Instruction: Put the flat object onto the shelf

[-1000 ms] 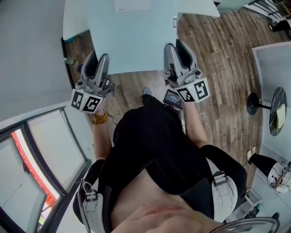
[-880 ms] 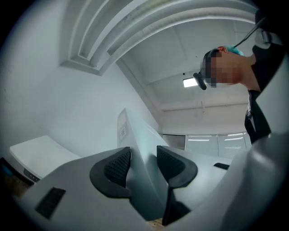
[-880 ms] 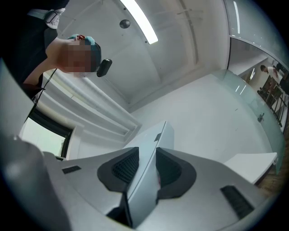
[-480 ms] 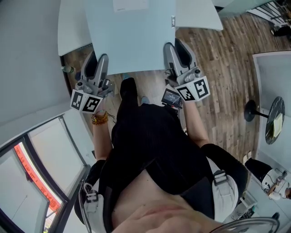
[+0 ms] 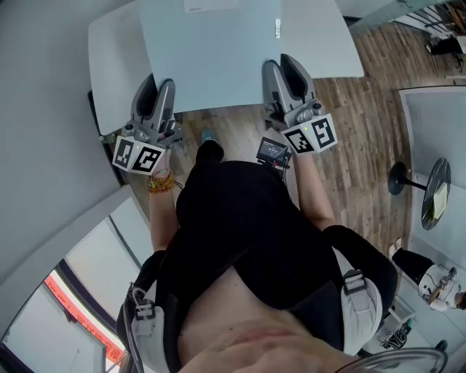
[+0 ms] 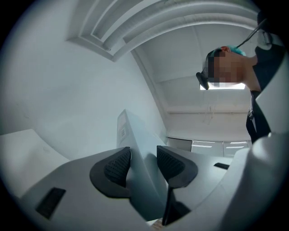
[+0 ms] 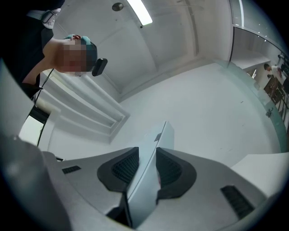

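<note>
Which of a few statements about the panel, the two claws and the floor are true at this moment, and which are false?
1. The left claw is shut on the flat pale blue-grey panel. True.
2. The right claw is open and empty. False: it grips the same panel's edge.
3. The panel lies on the brown wood-plank floor. False: both claws hold it up, off the floor.
4. A small white rectangular label sits near the panel's far edge. True.

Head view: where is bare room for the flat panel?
White surface is bare left of the flat panel, beside the wall, and right of it, beside the wood floor. Crowded: the panel's near edge, clamped by left gripper and right gripper.
</note>
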`<state>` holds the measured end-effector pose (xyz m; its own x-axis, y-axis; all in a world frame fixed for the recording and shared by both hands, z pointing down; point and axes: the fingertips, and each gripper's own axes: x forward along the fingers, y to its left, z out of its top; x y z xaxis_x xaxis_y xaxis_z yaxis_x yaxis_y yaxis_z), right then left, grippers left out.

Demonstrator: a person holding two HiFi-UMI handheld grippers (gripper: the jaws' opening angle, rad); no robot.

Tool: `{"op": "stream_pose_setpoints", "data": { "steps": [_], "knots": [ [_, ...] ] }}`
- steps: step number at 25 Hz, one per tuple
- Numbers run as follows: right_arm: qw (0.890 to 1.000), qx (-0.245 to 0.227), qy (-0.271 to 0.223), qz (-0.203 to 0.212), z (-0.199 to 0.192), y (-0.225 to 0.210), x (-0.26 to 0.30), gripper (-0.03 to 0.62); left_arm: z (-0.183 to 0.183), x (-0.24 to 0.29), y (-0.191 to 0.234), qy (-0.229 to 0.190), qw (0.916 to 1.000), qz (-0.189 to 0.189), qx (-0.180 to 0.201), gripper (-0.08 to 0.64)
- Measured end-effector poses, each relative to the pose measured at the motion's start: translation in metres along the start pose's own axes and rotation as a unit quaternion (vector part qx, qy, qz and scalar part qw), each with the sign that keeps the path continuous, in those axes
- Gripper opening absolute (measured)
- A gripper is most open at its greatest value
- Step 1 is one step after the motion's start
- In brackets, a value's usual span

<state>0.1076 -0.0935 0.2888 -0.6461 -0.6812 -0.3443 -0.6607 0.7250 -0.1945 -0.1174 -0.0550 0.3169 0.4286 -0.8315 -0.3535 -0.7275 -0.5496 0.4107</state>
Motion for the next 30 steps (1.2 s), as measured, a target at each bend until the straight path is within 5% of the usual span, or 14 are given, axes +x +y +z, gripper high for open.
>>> {"op": "stream_pose_setpoints", "data": {
  "steps": [6, 18, 24, 30],
  "knots": [
    [1.000, -0.001, 0.013, -0.022, -0.023, -0.038, 0.074, 0.115, 0.008, 0.061, 0.076, 0.024, 0.9996, -0.012, -0.009, 0.183],
    [0.996, 0.043, 0.067, -0.029, -0.082, -0.089, 0.101, 0.115, -0.035, 0.084, 0.125, 0.080, 0.9958, 0.032, -0.030, 0.183],
    [0.990, 0.075, 0.114, -0.039, -0.115, -0.111, 0.116, 0.115, -0.055, 0.089, 0.151, 0.119, 0.9889, 0.067, -0.059, 0.183],
    [0.979, 0.100, 0.169, -0.061, -0.183, -0.171, 0.149, 0.117, -0.111, 0.123, 0.221, 0.163, 0.9783, 0.089, -0.092, 0.183]
  ]
}}
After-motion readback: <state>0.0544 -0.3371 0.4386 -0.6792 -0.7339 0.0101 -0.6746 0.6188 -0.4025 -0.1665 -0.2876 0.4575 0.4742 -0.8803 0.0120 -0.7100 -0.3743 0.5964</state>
